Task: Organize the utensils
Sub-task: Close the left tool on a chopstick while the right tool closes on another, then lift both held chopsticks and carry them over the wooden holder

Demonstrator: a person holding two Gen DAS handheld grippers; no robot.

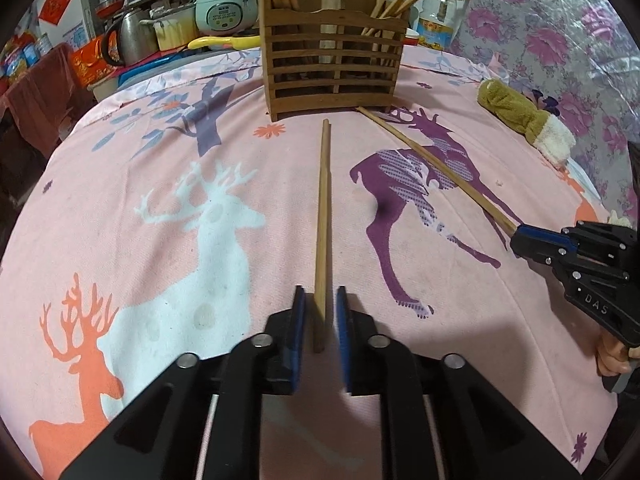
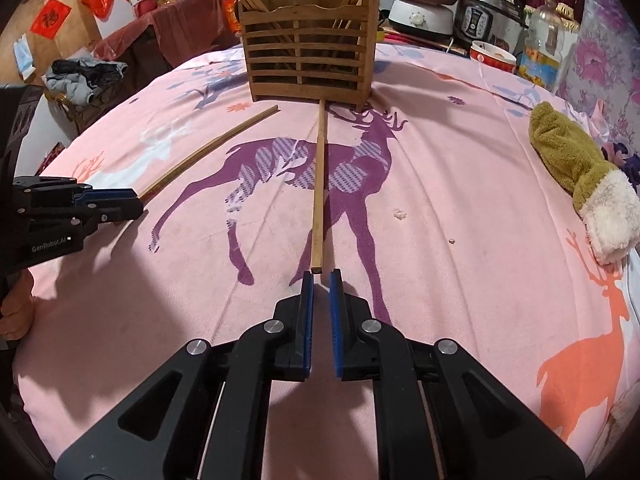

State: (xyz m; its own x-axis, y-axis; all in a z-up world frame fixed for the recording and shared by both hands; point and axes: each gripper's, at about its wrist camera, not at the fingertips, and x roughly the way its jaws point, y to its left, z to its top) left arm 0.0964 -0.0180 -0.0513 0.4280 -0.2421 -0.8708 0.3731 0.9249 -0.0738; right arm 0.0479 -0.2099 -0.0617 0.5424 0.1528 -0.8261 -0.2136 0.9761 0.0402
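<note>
Two chopsticks lie on the pink deer cloth point(image 1: 248, 184). One chopstick point(image 1: 323, 216) sits between the parted fingers of the left gripper point(image 1: 321, 300), unclamped; another chopstick point(image 2: 319, 188) ends just before the right gripper point(image 2: 321, 278), also parted. Both point toward the wooden holder point(image 1: 334, 66).

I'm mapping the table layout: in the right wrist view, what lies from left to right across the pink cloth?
Left gripper → slanted wooden chopstick → straight wooden chopstick ahead of the right gripper → olive-green plush mitten with white cuff.
</note>
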